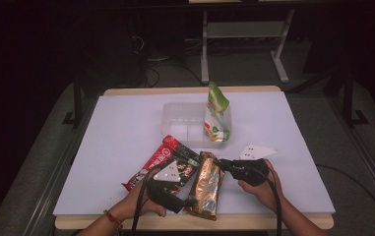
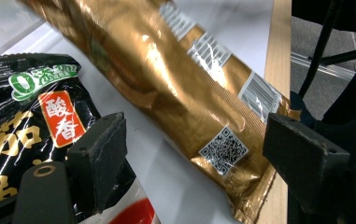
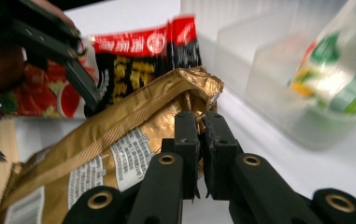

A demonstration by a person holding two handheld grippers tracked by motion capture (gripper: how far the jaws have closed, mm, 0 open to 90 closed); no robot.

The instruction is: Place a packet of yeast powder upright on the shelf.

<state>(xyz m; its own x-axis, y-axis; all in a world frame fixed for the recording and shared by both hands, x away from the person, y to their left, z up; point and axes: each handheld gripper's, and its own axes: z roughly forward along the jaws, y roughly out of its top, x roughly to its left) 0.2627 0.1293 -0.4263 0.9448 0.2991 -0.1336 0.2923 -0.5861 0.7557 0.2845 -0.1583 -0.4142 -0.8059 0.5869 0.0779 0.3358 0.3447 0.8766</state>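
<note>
Glossy red-and-black crinkled packet [image 1: 159, 162] lies flat left of centre, beside the left gripper [image 2: 189, 154], whose jaws stand wide apart, gripping nothing. Gold foil packet [image 1: 205, 186], long and creased, lies near the table's [image 1: 126, 128] front edge. Right gripper [image 3: 200, 128] reaches in level, jaws pinched on its top corner.
</note>
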